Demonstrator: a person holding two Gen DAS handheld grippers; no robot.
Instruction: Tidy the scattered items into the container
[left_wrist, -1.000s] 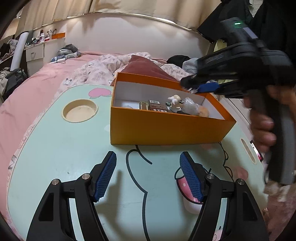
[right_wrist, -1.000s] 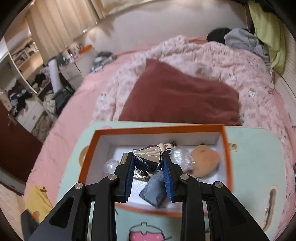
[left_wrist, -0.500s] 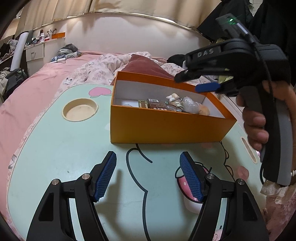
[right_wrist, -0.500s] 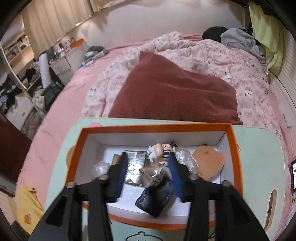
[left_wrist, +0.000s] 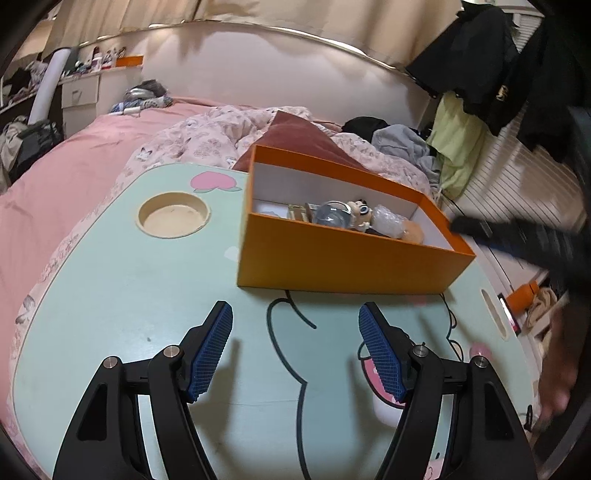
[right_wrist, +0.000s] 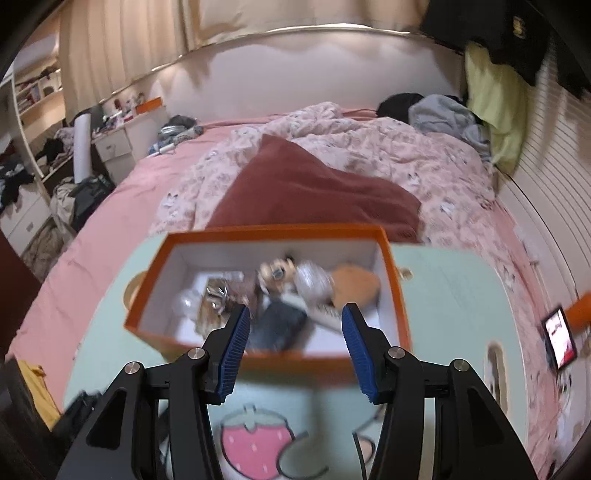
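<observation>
Back from the box (right_wrist: 271, 236) came the right tongs (right_wrist: 293, 350), apart, empty; left tongs (left_wrist: 295, 350) apart; blurred contents.

A home bedroom: pink bed (right_wrist: 122, 206), rumpled quilt (right_wrist: 369, 147), hanging clothes (left_wrist: 476, 74)

in the right wrist view the orange box (right_wrist: 273, 354) and the jumble inside it (right_wrist: 280, 291) are smeared by motion, so the items blur together. in the left wrist view the right gripper (left_wrist: 517, 236) is a dark streak cut off by the edge, and the hand (left_wrist: 561, 362) beneath it is blurred.
</observation>
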